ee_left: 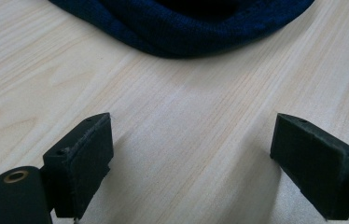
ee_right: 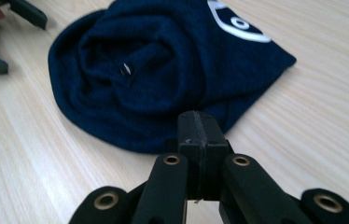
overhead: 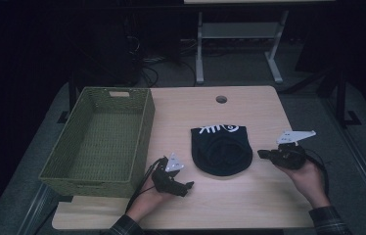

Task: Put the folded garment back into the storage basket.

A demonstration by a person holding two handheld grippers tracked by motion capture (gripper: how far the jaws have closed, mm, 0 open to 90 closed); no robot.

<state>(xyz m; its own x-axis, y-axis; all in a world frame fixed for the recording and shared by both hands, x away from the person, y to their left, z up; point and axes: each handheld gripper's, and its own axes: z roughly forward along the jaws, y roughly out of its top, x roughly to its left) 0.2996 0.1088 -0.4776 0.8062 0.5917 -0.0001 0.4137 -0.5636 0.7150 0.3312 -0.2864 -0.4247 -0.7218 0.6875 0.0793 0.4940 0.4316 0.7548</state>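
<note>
The folded dark cloth (overhead: 219, 150) lies mid-frame on the desk (overhead: 249, 196), between both grippers. The right gripper (overhead: 263, 153) sits just beside its right edge — jaws pressed together, holding nothing. The left gripper (overhead: 188, 186), lower left, gapes wide and empty — slightly farther off.

A green woven basket (overhead: 100, 142) sits on the wooden table (overhead: 249, 196).

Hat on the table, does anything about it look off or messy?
The hat lies crumpled, its brim rolled up unevenly and the white print partly hidden. No tear or spill shows. The basket sits straight.
</note>
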